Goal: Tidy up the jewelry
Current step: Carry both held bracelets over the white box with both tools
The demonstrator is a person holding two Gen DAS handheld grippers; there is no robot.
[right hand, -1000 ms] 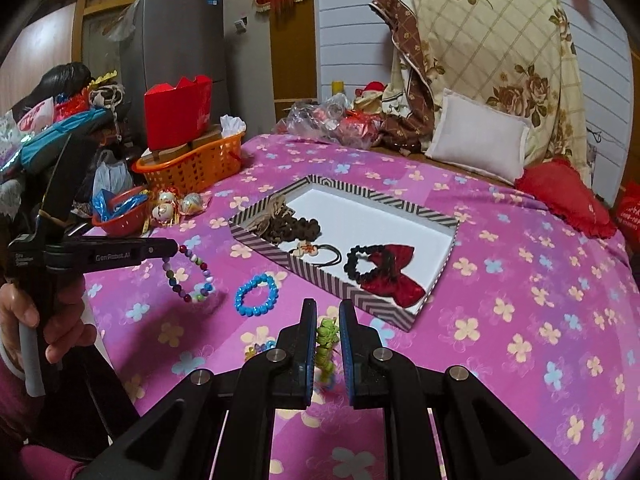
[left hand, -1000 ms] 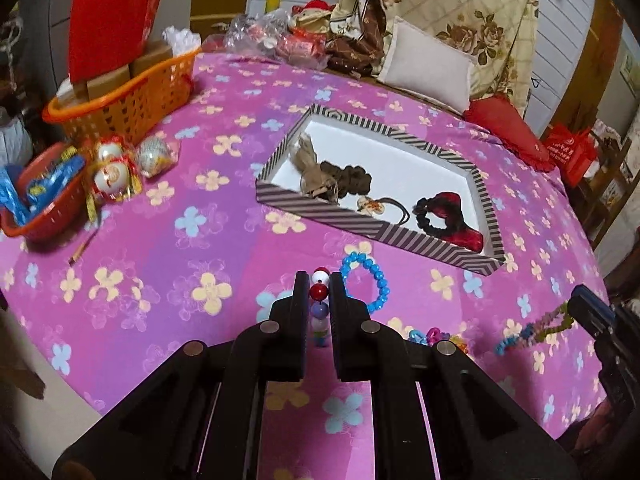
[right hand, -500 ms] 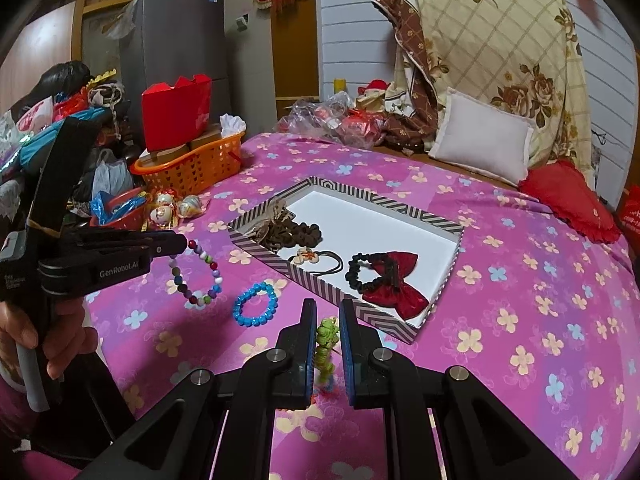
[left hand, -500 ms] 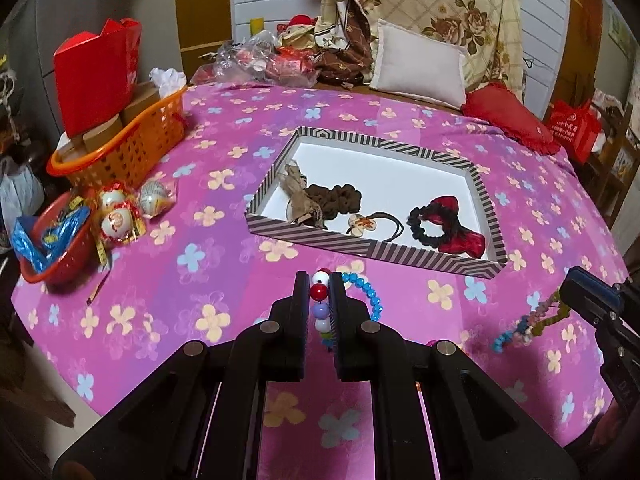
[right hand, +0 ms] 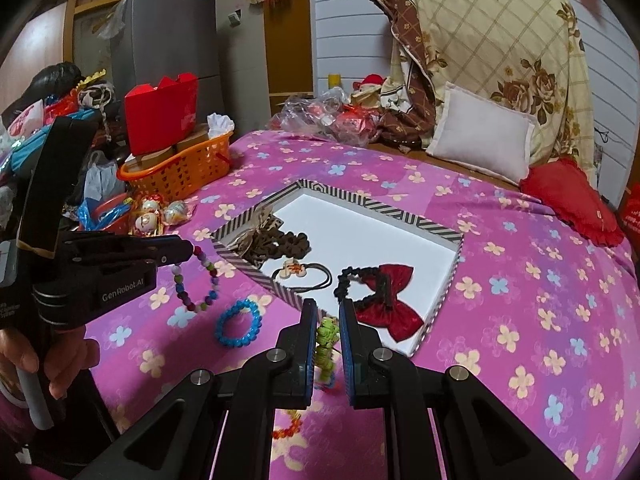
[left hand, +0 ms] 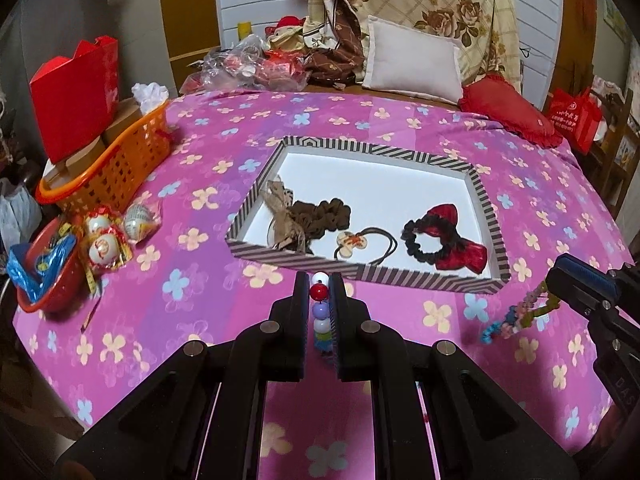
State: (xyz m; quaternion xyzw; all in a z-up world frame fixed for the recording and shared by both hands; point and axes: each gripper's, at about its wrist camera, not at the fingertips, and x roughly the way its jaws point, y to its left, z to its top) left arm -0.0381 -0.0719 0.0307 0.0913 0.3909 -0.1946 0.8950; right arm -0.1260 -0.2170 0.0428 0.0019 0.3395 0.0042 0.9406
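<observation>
The left gripper (left hand: 320,296) has its jaws closed to a narrow slot on a bracelet of mixed round beads (left hand: 320,312); in its own view only a short column of white, red, lilac and blue beads shows between the jaws, the rest hidden behind them, while the right wrist view shows the whole loop (right hand: 198,278) hanging free from the tip above the pink flowered cloth (right hand: 520,280) that covers the surface. The right gripper (right hand: 325,344) likewise has its jaws nearly together, pinching a strand of green and multicoloured beads (right hand: 326,346); most of it is masked by the jaws there, and the left wrist view shows it (left hand: 516,312) dangling from the tip, blurred and hard to resolve. A bright blue beaded bracelet (right hand: 239,323) lies on the cloth between the two tools, and an orange-red beaded piece (right hand: 288,428) peeks out under the right gripper, largely covered. Just beyond both tips sits the shallow striped-rim white tray (left hand: 486,204), holding a brown scrunchie with a tan bow (left hand: 316,220), a dark hair tie with a pale flower charm (left hand: 360,240) and a black-and-red bow scrunchie (left hand: 444,236). An orange plastic basket (left hand: 116,164) stands at the far left edge.
</observation>
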